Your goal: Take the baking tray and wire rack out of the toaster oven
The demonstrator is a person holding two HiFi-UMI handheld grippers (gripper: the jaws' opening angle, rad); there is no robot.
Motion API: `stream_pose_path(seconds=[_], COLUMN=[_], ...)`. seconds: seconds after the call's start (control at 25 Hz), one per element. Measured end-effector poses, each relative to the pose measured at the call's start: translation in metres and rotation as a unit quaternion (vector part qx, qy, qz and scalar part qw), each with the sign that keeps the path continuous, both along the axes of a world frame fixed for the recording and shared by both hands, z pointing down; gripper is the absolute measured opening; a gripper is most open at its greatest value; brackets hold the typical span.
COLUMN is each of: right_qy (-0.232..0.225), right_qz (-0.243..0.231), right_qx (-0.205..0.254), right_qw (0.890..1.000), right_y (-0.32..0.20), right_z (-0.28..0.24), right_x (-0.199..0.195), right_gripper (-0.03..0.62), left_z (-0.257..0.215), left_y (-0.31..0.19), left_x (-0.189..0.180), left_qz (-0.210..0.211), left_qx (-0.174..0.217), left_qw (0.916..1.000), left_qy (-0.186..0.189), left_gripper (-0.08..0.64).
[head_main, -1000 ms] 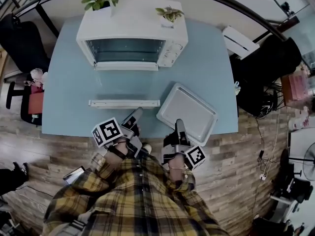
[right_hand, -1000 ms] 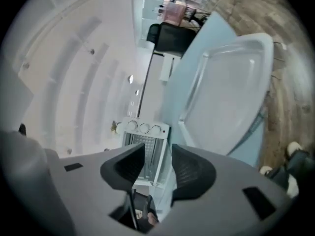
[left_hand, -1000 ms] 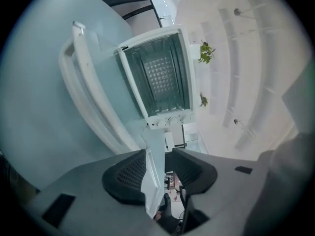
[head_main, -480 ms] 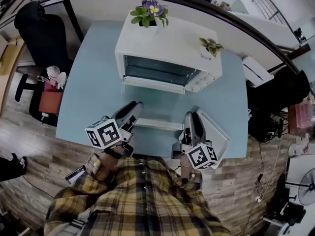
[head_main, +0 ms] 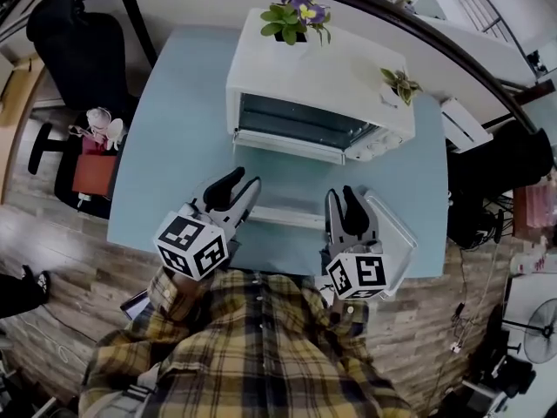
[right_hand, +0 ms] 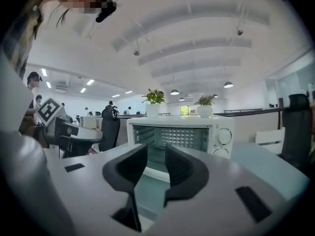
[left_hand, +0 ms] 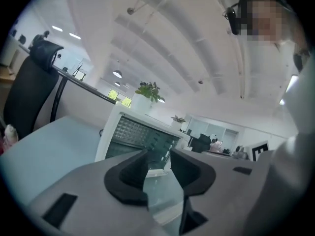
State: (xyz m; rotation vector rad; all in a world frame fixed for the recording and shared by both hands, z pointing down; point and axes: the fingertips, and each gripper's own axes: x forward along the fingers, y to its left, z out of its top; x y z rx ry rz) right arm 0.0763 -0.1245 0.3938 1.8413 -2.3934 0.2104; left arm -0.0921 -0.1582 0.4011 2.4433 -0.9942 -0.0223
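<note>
The white toaster oven (head_main: 326, 81) stands at the back of the blue table (head_main: 178, 146) with its door folded down and its cavity dark. In front of it lies the long pale wire rack (head_main: 283, 219), and the grey baking tray (head_main: 399, 233) lies at the right. My left gripper (head_main: 244, 179) hovers over the rack's left end. My right gripper (head_main: 343, 192) hovers between rack and tray. Both have just been closing a little but stand open with nothing between them. Each gripper view looks level at the oven (left_hand: 140, 139) (right_hand: 179, 134) past its own gripper (left_hand: 158, 167) (right_hand: 156, 165).
A purple-flowered pot (head_main: 298, 16) and a small green plant (head_main: 400, 84) sit on the oven's top. A black chair (head_main: 78, 42) stands left of the table, a white unit (head_main: 461, 124) at the right. The table's near edge runs under my hands.
Both grippers have risen from the table's front edge and rolled, so their jaws now point at the oven. Their jaws stand a little narrower. The head view has shifted.
</note>
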Motion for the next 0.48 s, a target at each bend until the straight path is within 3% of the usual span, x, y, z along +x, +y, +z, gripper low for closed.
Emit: stream_pose_path(seconds=[0.2,0.48], right_qy=[-0.013,-0.013], right_qz=[0.002,-0.001], right_qx=[-0.006,-0.002], right_qw=[1.0,1.0], right_y=[0.004,0.007], right_z=[0.009,0.008], right_x=[-0.003,-0.001], right_gripper=[0.046,0.009], left_z=[0.003,0.005], left_y=[0.002,0.003], left_x=[-0.004,-0.013], left_qz=[-0.002,-0.02], left_qx=[0.03,0.064], left_qw=[0.9986,0.9925], left_qy=[-0.044,-0.102], left_gripper=[0.089,0.004])
